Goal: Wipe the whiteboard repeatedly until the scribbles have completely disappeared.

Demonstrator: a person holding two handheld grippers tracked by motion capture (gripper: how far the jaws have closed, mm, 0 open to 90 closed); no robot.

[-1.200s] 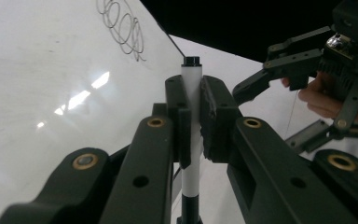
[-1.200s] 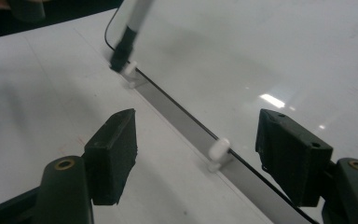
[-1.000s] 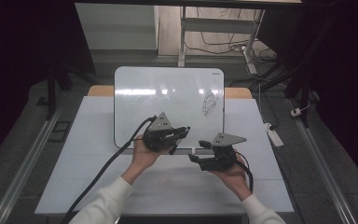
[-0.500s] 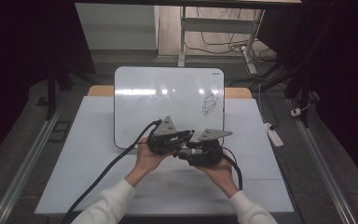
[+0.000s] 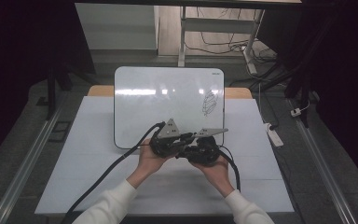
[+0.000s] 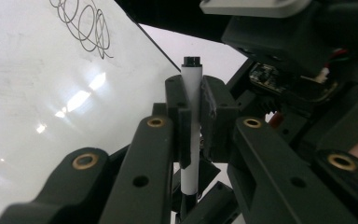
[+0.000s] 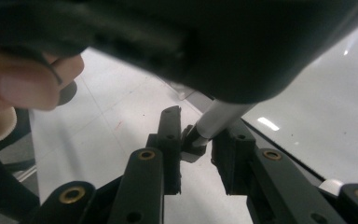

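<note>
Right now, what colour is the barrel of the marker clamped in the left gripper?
White, with a black end. The marker shows best in the left gripper view, between the left gripper pads.

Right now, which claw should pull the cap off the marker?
The right claw, probably. Its jaws have just been closing around the marker's dark end, while the left claw already clamps the white marker steady beside the whiteboard.

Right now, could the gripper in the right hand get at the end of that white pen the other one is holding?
Probably yes. The right gripper has just been closing, with the dark end of the pen between its jaws. The left gripper clamps the pen's middle, and nothing blocks that end.
</note>
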